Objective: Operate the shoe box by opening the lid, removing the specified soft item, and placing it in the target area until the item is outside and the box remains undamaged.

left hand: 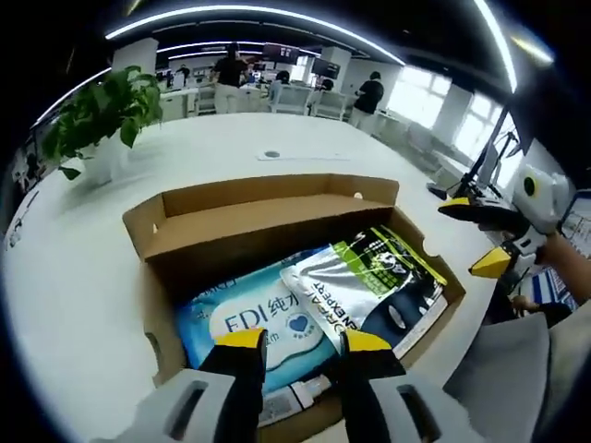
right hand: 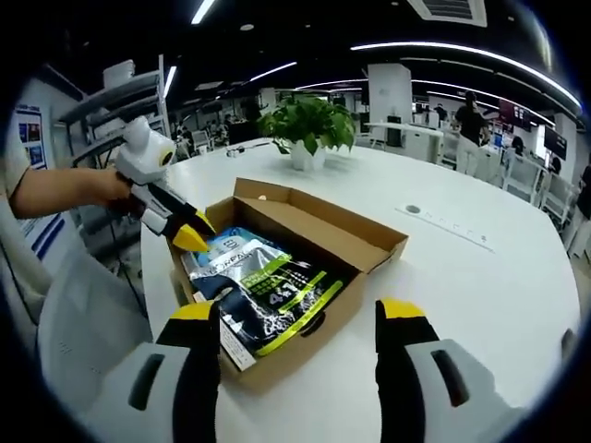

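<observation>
Brown cardboard shoe box [left hand: 277, 217] sits on the round white counter [left hand: 83, 277], lid folded back and open. Inside lie a blue-and-white soft wipes pack [left hand: 254, 323] and, partly over it, a silver, black and green foil pouch [left hand: 369, 281]; both remain in the box. Left claw [left hand: 303, 340] hovers over the box's near edge, jaws parted, grasping nothing. Right claw [right hand: 299, 312] hangs released beside the box, jaws wide apart. A potted green plant [right hand: 309, 125] stands farther back on the counter.
</observation>
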`<state>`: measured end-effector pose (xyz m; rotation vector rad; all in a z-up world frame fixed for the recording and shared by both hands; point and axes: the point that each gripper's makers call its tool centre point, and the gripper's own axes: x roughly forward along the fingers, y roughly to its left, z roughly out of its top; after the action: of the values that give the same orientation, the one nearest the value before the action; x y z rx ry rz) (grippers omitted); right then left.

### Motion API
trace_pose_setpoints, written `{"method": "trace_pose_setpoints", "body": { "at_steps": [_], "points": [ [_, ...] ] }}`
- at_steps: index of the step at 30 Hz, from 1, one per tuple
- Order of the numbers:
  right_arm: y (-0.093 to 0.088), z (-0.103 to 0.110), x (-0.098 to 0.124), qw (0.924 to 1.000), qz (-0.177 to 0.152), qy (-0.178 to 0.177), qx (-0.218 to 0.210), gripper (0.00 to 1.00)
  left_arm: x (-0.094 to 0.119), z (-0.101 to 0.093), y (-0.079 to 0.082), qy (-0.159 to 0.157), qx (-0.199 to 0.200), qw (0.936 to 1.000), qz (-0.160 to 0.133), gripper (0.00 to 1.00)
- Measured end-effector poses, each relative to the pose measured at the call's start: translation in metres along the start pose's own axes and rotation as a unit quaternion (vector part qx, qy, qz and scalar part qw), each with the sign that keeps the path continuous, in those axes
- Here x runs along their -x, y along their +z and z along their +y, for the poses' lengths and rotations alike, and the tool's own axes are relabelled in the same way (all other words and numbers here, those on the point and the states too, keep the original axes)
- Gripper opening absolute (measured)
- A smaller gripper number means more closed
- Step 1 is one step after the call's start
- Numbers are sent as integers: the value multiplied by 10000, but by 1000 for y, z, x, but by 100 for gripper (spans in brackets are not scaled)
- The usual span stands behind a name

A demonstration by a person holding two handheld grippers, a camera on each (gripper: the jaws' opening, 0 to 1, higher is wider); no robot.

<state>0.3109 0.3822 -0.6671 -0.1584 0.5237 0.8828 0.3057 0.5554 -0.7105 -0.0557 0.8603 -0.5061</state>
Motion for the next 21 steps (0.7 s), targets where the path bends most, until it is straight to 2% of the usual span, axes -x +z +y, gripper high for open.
{"method": "trace_pose_setpoints", "body": {
  "at_steps": [10, 17, 21],
  "points": [
    [-5, 8, 5, 10000, -4, 15, -14, 65, -17, -12, -14, -440, 445, 9977, 274, 30],
    [-10, 13, 8, 10000, 25, 38, -40, 65, -25, -16, -14, -602, 754, 9949, 300, 25],
    [-11, 15, 9, 10000, 24, 41, -65, 65, -28, -21, -10, -813, 1168, 9894, 282, 22]
  ]
}}
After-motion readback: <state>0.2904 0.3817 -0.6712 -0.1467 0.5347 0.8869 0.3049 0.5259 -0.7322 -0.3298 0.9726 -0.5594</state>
